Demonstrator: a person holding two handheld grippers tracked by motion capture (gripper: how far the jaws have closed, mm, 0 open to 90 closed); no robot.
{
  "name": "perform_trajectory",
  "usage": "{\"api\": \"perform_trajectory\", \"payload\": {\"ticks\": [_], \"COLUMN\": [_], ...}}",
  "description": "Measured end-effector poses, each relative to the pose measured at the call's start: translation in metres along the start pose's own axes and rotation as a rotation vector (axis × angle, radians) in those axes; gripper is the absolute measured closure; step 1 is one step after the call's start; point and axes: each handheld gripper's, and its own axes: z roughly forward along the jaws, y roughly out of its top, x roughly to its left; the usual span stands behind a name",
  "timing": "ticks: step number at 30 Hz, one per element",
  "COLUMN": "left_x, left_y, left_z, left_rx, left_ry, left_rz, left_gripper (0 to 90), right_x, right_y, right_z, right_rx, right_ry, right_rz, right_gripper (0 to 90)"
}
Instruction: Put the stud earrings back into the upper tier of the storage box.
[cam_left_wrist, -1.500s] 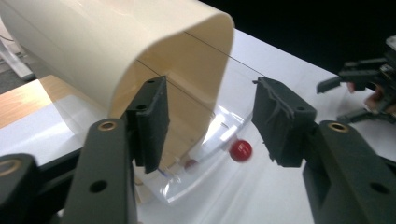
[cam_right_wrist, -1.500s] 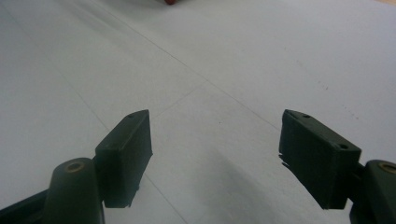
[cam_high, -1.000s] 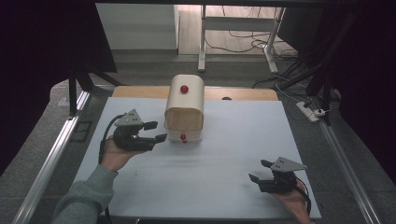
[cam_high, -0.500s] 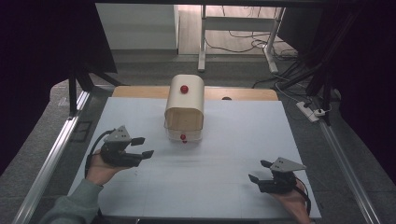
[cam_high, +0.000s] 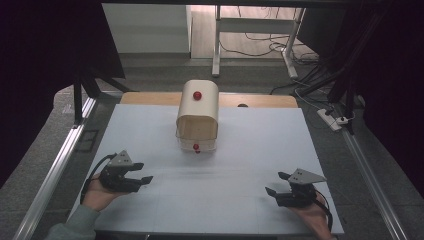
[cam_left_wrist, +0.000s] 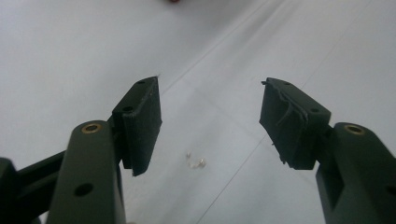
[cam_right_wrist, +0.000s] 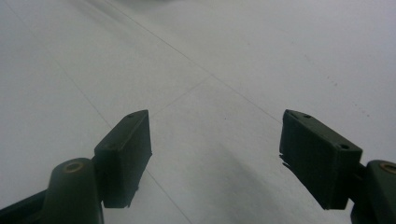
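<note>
Cream-coloured, round-topped box with a red knob on its lid (cam_high: 198, 114) is standing at the far middle of the pale grey table top (cam_high: 240, 150), its open front facing me. A second small red knob (cam_high: 196, 147) is showing at the bottom of that opening; what else is sitting inside, I cannot tell from the high view.

I am holding my left gripper (cam_high: 141, 173) near the table's left edge, well apart from the box, jaws pointing right and spread wide with nothing between them. My right gripper (cam_high: 277, 183) is resting near the table's right front corner, jaws pointing left and likewise spread wide and empty.

The left gripper view is giving me what the high view is not: a small whitish scrap (cam_left_wrist: 196, 162) lying on the table top between my jaws, fine seam lines crossing the surface, and worn black pads (cam_left_wrist: 142, 122). A sliver of something red is peeking in at that view's top edge. The right gripper view is showing bare table with faint crossing lines beyond my jaws (cam_right_wrist: 212, 158).
</note>
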Motion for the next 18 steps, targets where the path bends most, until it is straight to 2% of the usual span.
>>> {"api": "perform_trajectory", "payload": {"ticks": [8, 18], "left_x": [0.003, 0.000], "left_y": [-0.012, -0.018], "left_z": [0.011, 0.026], "left_rx": [0.069, 0.153], "left_ry": [0.013, 0.016], "left_rz": [-0.006, 0.052], "left_gripper": [39.4, 44.4], "right_x": [0.000, 0.001], "right_y": [0.000, -0.001], "right_z": [0.001, 0.002], "right_rx": [0.000, 0.000], "right_ry": [0.007, 0.010], "right_rz": [0.001, 0.001], "right_gripper": [24.4, 24.4]}}
